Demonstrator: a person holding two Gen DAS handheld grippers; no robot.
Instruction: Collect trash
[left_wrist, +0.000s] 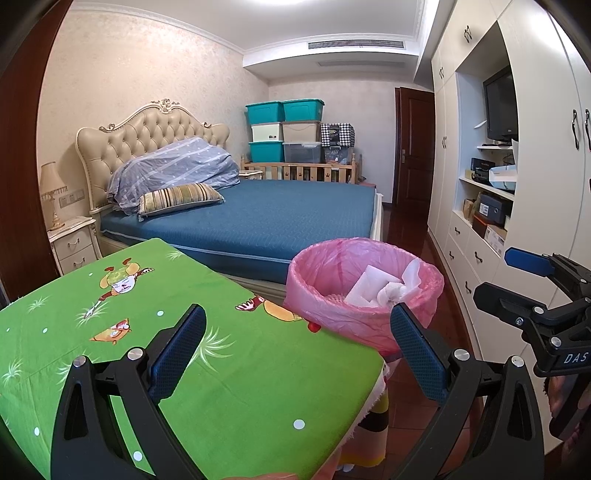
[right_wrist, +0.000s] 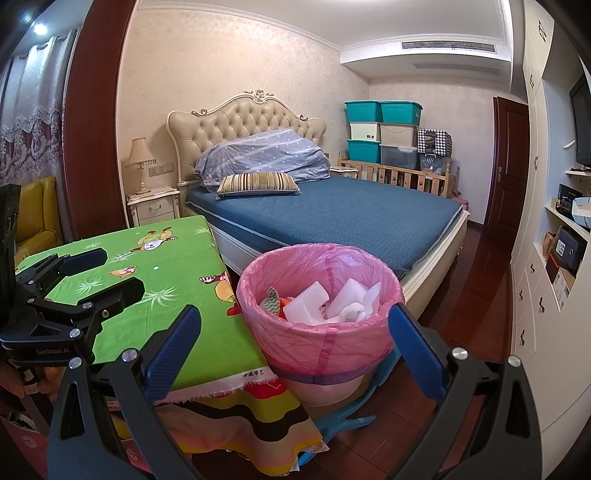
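Looks like this one is basically wrapping up. Going left to right: the left gripper (left_wrist: 297, 347) is hovering over the green tablecloth (left_wrist: 221, 369) with its jaws spread wide apart and nothing sitting between them. The stretch of cloth under and ahead of those jaws is showing only its cartoon print, no scraps lying on it that I can spot.

Just past the right-hand fingertip of that gripper, the bin with the pink liner (left_wrist: 325, 295) is sitting beside the table's corner, and the trash is piling up inside it: white foam pieces (left_wrist: 369, 286) and crumpled tissue (left_wrist: 400, 286).

The right gripper (right_wrist: 295, 326) is hanging in front of the same pink-lined bin (right_wrist: 321, 347), jaws also wide apart and empty, with the bin's rim framed between its two fingertips. From this side I'm also seeing a zigzag-patterned scrap (right_wrist: 271, 299) tucked in left of the foam (right_wrist: 306, 299). The bin seems to be resting on a blue plastic thing (right_wrist: 343, 413) on the floor, can't tell what it is.

My guess: collecting is done or nearly so. Anything left would be out of both views, since parts of the table are hidden behind the grippers.
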